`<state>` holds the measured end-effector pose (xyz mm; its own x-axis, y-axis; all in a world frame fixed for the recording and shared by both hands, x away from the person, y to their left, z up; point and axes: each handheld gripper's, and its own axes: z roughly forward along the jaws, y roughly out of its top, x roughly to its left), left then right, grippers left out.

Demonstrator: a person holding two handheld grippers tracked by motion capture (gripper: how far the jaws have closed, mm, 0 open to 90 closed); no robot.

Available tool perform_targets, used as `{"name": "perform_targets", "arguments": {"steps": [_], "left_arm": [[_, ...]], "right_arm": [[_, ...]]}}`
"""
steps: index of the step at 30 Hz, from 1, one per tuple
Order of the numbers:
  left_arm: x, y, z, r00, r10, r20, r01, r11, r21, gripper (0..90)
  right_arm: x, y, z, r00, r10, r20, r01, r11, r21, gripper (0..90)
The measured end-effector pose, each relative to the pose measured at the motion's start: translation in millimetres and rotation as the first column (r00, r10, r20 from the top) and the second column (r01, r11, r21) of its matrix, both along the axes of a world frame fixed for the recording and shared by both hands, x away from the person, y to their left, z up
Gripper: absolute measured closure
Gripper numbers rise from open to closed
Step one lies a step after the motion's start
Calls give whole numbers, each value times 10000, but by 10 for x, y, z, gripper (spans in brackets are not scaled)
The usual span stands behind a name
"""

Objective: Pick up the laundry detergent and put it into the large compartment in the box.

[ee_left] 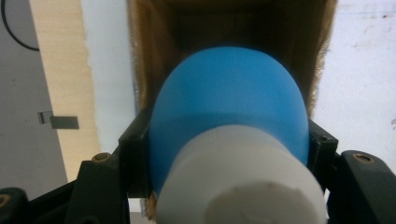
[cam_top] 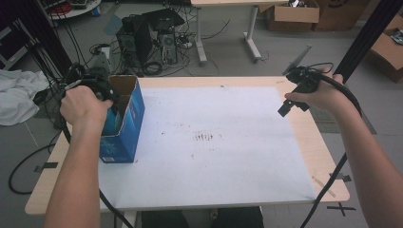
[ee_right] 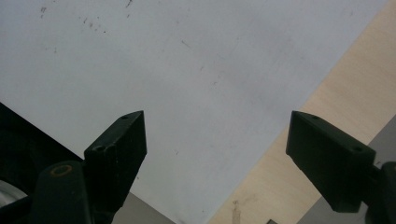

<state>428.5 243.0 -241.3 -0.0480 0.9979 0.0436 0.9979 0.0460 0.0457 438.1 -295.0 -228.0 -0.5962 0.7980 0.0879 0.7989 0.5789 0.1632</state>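
The left gripper clamps a blue rounded bulb with a white cylindrical base, held at the open mouth of the upright blue cardboard box near the wooden table's left edge. The right gripper hovers — jaws spread wide, empty — near the white sheet's right edge; the middle of the sheet lies bare.

My left gripper is matt black plastic, clamped on a smooth blue bottle with a chalky white cap, both plastic by the look. The box is glossy blue print outside, raw brown cardboard with fuzzy torn edges inside. Table looks like pale wood under a scuffed matt white sheet.
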Motion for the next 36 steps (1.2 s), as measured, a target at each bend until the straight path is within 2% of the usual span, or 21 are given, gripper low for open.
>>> {"name": "perform_targets", "arguments": {"steps": [15,26,32,36], "left_arm": [[41,-30,-310,9988,-95,-480,104,9998,183,380],[44,9,-398,9980,-45,-636,57,9998,175,380],[38,31,-406,9986,-27,-535,33,9999,109,379],[39,17,-413,9978,-71,-666,80,9999,135,377]], "right_arm": [[22,-4,-54,10000,1,-88,-1,10000,-14,205],[27,2,-74,9999,16,-131,-16,10000,-25,206],[34,14,-80,9999,41,-133,-41,10000,-33,206],[34,26,-83,9999,68,-147,-68,10000,-26,206]]}}
